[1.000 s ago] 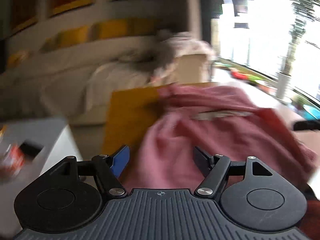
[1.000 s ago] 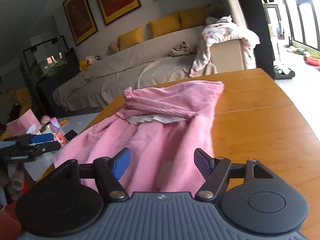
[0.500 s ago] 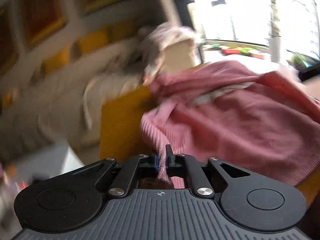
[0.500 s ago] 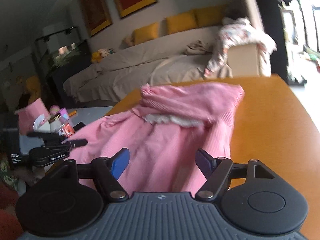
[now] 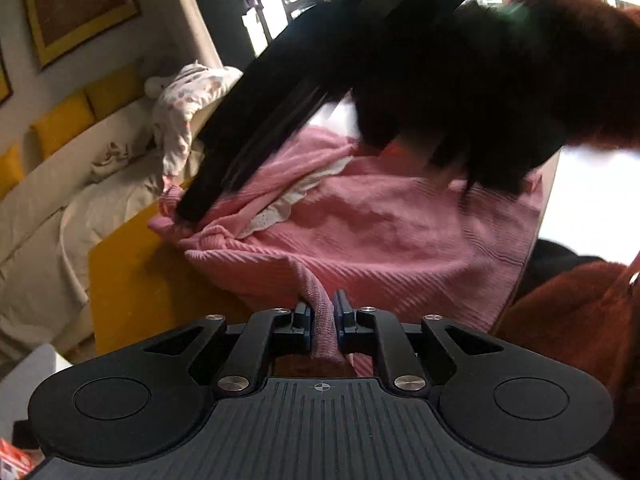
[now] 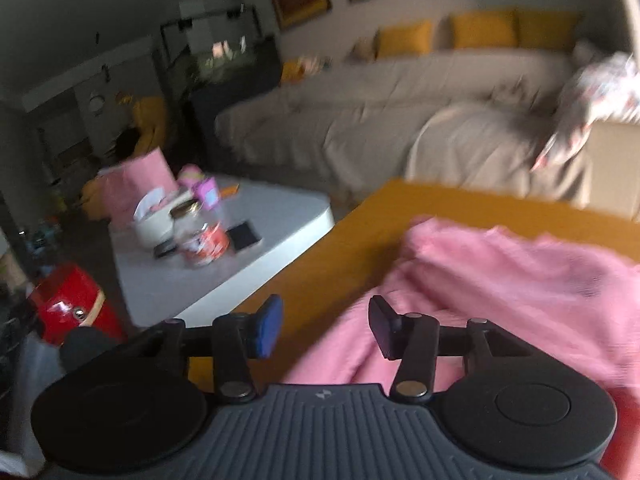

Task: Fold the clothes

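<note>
Living room: beige sofa (image 6: 360, 120) with yellow cushions along far wall, low white table (image 6: 224, 256) cluttered with jars and a phone, wooden table (image 5: 132, 280) in foreground. Pink ribbed knit garment (image 5: 380, 232) spread in a loose heap over that wooden table, white lace trim showing at a fold near far end, one edge bunched at far left corner. Left gripper (image 5: 322, 320) pinched tight on a narrow ridge of near hem, cloth drawn up into a tent between the pads. Right gripper (image 6: 324, 326) spread wide, holding nothing, hanging over near left edge of the knit where cloth meets bare wood; seen from left wrist as a dark blurred bar reaching across toward the bunched far corner. Rust-coloured fuzzy sleeve (image 5: 568, 320) at right. Handling, by judgement: light, soft, limp, stretchy; sags and drags rather than holding shape, ribbing likely grips pads well, no risk of breakage. Best purchase at hem, corners or shoulder seams, taken as a small pinched fold; two well-separated holds needed to keep an edge straight. Fold stage not settled by this view.
</note>
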The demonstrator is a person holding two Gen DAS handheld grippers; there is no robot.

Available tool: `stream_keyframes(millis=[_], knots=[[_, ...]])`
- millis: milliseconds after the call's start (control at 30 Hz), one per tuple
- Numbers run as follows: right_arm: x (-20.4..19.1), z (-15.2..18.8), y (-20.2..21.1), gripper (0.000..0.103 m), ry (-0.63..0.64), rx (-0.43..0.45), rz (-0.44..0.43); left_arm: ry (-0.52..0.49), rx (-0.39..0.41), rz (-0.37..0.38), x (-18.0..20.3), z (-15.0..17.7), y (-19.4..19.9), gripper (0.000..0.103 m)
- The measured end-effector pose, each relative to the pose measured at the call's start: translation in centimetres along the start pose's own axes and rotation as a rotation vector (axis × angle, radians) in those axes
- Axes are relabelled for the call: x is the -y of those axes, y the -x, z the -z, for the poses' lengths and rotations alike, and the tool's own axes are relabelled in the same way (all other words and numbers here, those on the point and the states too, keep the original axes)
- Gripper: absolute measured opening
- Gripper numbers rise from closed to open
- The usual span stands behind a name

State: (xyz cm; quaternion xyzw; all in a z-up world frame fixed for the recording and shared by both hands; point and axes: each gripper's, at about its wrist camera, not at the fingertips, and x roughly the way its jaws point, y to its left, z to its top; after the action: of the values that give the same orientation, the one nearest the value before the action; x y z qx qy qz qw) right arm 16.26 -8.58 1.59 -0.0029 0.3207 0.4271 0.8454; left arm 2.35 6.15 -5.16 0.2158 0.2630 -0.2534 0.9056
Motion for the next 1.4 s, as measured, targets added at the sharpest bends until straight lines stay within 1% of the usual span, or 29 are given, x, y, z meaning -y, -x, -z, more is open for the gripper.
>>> stream_keyframes(millis=[33,67,100,133,167,200,233,267,300,333,367,400,500,533,633,700,733,800,900,967,1000,1033,1067,1133,1200,1233,1267,1300,1400], knots=[[-0.1,-0.1,-1.5,0.046,0.001,-0.032,0.003,0.009,0.007,0.008,-0.1,0.0,0.1,0.014],[0.1,0.0,-2.5,0.038,0.002,-0.057,0.011,0.019,0.014,0.016,-0.2,-0.1,0.2,0.014],[0.4,0.3,-3.3,0.034,0.003,-0.079,0.022,0.033,0.021,0.031,-0.2,-0.1,0.4,0.014],[0.7,0.5,-4.1,0.031,0.004,-0.101,0.032,0.05,0.03,0.056,-0.2,0.0,0.6,0.016],[1.2,0.8,-4.7,0.031,-0.008,-0.121,0.041,0.068,0.036,0.09,-0.3,0.0,0.7,0.017],[1.9,1.2,-5.0,0.03,-0.032,-0.136,0.047,0.085,0.041,0.125,-0.3,0.1,0.8,0.022],[2.6,1.6,-5.2,0.03,-0.058,-0.15,0.052,0.098,0.039,0.162,-0.3,0.3,1.0,0.03],[3.1,2.0,-5.2,0.03,-0.079,-0.158,0.057,0.111,0.037,0.199,-0.2,0.4,1.2,0.034],[3.4,2.4,-5.0,0.03,-0.096,-0.162,0.047,0.124,0.035,0.236,-0.2,0.6,1.4,0.041],[3.7,2.7,-4.6,0.03,-0.111,-0.165,0.028,0.138,0.023,0.277,-0.1,0.8,1.8,0.047],[3.9,3.0,-4.3,0.031,-0.127,-0.168,0.009,0.148,0.013,0.309,0.0,0.9,1.8,0.05],[3.9,3.3,-3.7,0.032,-0.127,-0.172,0.0,0.157,0.005,0.331,0.0,1.1,1.9,0.057],[3.5,4.0,-1.7,0.037,-0.094,-0.18,-0.006,0.185,-0.015,0.357,-0.1,1.6,2.1,0.065],[3.2,4.5,-0.8,0.038,-0.069,-0.18,0.004,0.204,-0.014,0.356,-0.3,1.8,2.5,0.07],[1.6,6.4,1.4,0.045,0.052,-0.178,0.073,0.298,0.025,0.372,-2.4,2.1,3.7,0.075],[0.8,7.9,2.4,0.049,0.118,-0.186,0.103,0.39,0.068,0.379,-4.1,2.1,4.4,0.078],[0.4,8.7,3.0,0.05,0.148,-0.191,0.117,0.438,0.084,0.375,-4.9,1.9,4.4,0.078],[0.0,9.6,4.4,0.051,0.165,-0.186,0.118,0.536,0.109,0.358,-6.3,1.5,4.0,0.078],[0.6,9.6,8.0,0.056,0.131,-0.113,0.129,0.659,0.117,0.324,-7.2,0.5,2.4,0.074],[1.1,9.5,10.5,0.068,0.104,-0.059,0.138,0.724,0.099,0.343,-6.9,-0.2,0.4,0.071],[1.7,9.8,11.6,0.074,0.081,-0.035,0.157,0.746,0.082,0.363,-6.8,-0.2,-0.6,0.07],[2.4,10.2,12.6,0.083,0.051,-0.013,0.184,0.768,0.065,0.383,-6.6,-0.2,-1.5,0.07],[3.1,10.6,13.6,0.086,0.022,0.009,0.211,0.777,0.044,0.395,-6.2,-0.2,-2.6,0.069],[4.6,11.3,15.6,0.086,-0.037,0.054,0.264,0.783,0.002,0.404,-5.6,0.0,-4.0,0.069],[6.1,12.1,17.7,0.083,-0.096,0.098,0.317,0.77,-0.026,0.383,-5.0,0.0,-4.7,0.068],[6.8,12.5,18.7,0.071,-0.126,0.12,0.344,0.759,-0.032,0.37,-4.9,0.0,-4.9,0.065],[7.2,13.1,18.9,0.058,-0.152,0.122,0.344,0.747,-0.039,0.356,-4.7,0.0,-5.0,0.065],[7.4,13.7,18.4,0.055,-0.179,0.108,0.325,0.744,-0.044,0.348,-4.8,-0.1,-5.1,0.064],[7.8,15.1,15.7,0.052,-0.25,0.048,0.266,0.698,-0.063,0.27,-5.2,-1.0,-5.3,0.063]])
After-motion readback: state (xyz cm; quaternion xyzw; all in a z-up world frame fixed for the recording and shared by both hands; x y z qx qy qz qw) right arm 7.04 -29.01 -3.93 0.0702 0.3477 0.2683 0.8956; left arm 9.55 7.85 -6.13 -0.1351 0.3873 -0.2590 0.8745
